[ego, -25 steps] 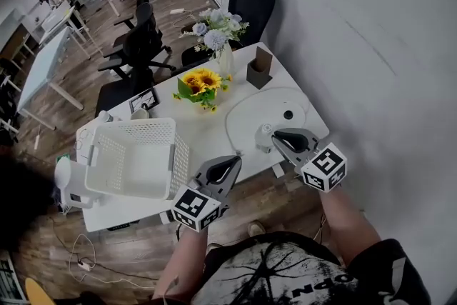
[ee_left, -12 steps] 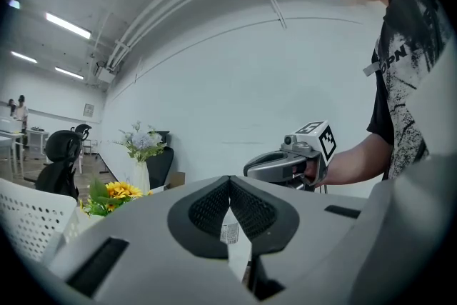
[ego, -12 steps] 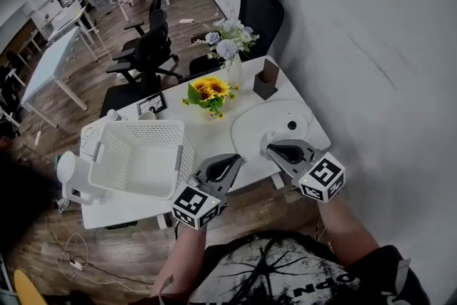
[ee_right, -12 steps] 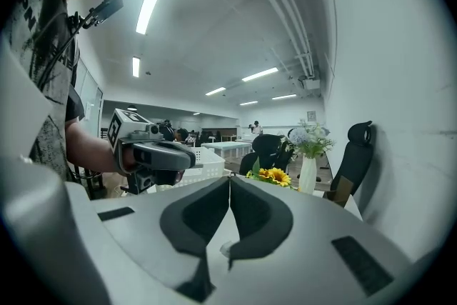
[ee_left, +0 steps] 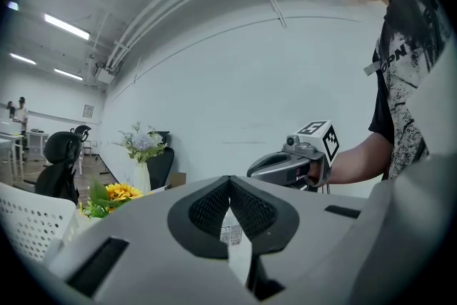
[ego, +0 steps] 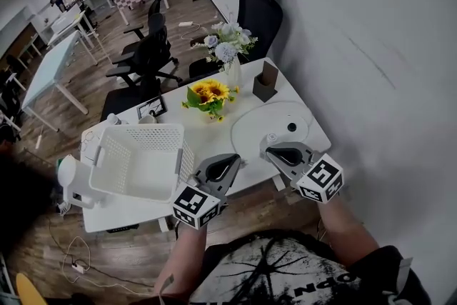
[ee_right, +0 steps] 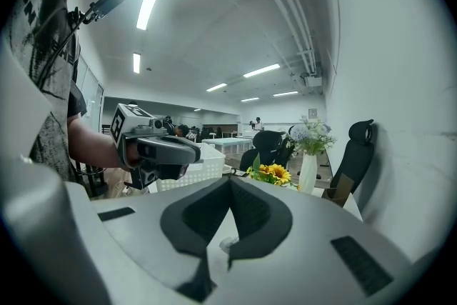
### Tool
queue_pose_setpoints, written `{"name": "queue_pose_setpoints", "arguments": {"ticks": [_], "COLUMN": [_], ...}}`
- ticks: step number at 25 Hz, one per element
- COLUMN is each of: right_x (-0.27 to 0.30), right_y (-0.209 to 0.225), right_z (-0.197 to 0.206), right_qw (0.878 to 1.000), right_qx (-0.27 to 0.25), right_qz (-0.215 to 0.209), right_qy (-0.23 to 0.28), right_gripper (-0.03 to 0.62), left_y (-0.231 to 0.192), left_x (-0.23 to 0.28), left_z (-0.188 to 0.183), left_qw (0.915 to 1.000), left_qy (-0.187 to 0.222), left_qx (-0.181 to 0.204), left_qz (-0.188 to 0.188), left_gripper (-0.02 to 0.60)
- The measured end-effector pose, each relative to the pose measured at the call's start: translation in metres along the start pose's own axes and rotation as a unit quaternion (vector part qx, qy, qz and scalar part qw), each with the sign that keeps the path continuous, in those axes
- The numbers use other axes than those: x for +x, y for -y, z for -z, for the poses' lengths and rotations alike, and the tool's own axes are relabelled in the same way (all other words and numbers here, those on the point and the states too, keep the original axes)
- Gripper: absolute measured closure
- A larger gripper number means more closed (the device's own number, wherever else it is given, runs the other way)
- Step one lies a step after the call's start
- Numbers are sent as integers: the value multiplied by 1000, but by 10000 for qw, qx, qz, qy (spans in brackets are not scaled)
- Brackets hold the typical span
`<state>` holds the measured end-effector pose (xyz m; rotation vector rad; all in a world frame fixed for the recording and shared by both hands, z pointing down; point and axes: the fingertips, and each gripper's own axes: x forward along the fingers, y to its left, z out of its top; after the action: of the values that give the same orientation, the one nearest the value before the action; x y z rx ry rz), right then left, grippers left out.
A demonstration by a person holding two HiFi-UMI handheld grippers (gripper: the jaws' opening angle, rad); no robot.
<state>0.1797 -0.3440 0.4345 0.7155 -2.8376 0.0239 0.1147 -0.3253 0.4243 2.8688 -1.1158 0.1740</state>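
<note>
Okay, both my jaw pairs are closed, pads touching, nothing gripped. Left gripper (ego: 230, 165) hovers at the table's (ego: 214, 138) front edge, just beside the white basket (ego: 139, 128). Right gripper (ego: 277, 152) hangs near a small white object (ego: 270, 138), maybe a cap, on the round white mat (ego: 253, 121). 2 flower arrangements (ego: 207, 93) stand behind.
</note>
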Motion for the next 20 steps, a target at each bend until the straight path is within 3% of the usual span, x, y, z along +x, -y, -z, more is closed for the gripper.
{"name": "queue_pose_setpoints", "arguments": {"ticks": [20], "right_x": [3], "right_y": [2], "right_z": [6], "right_qw": [10000], "right_qx": [-50], "right_qz": [-57], "right_qy": [-54], "right_gripper": [572], "left_y": [-4], "left_x": [5], "left_z": [3], "left_qw": [9999], "left_qy": [-67], "left_qx": [42], "left_qz": [-102], "left_gripper": [571]}}
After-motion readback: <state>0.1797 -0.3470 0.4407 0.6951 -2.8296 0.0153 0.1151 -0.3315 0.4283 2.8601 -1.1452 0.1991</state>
